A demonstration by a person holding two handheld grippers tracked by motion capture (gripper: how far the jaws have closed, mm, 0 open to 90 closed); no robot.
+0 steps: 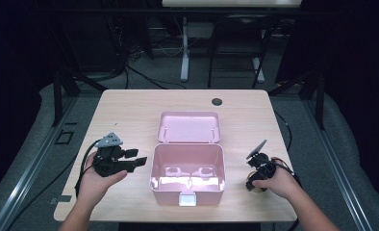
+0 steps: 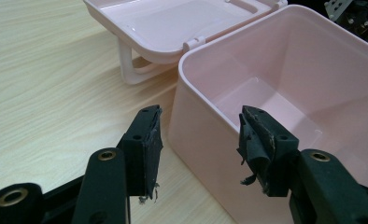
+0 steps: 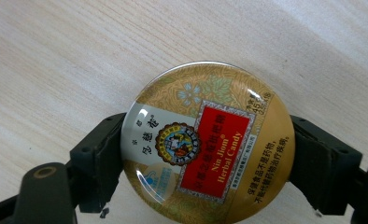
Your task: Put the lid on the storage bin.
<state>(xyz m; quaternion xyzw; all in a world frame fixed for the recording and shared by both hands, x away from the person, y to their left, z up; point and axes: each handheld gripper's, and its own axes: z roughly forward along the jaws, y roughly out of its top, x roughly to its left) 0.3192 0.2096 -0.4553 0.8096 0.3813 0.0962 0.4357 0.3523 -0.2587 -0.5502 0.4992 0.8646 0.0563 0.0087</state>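
A round gold candy tin [image 3: 191,100] with a red label lies flat on the wooden table at the right, under the person's right hand [image 1: 279,180]. My right gripper [image 3: 208,163] points down at it, one jaw against each side of the tin's rim. An open, empty pink box [image 1: 211,161] stands mid-table, and its lid [image 1: 189,127] is folded back behind it. My left gripper [image 1: 138,160] is held level just left of the box, open, with nothing between its fingers. In the left gripper view the box's near corner [image 2: 187,107] sits just beyond the open left gripper [image 2: 198,135].
The box's white latch [image 1: 187,198] faces the table's front edge. A dark cable hole [image 1: 217,101] sits near the table's far edge. Cables trail from both grippers off the table sides. Bare wood lies left and right of the box.
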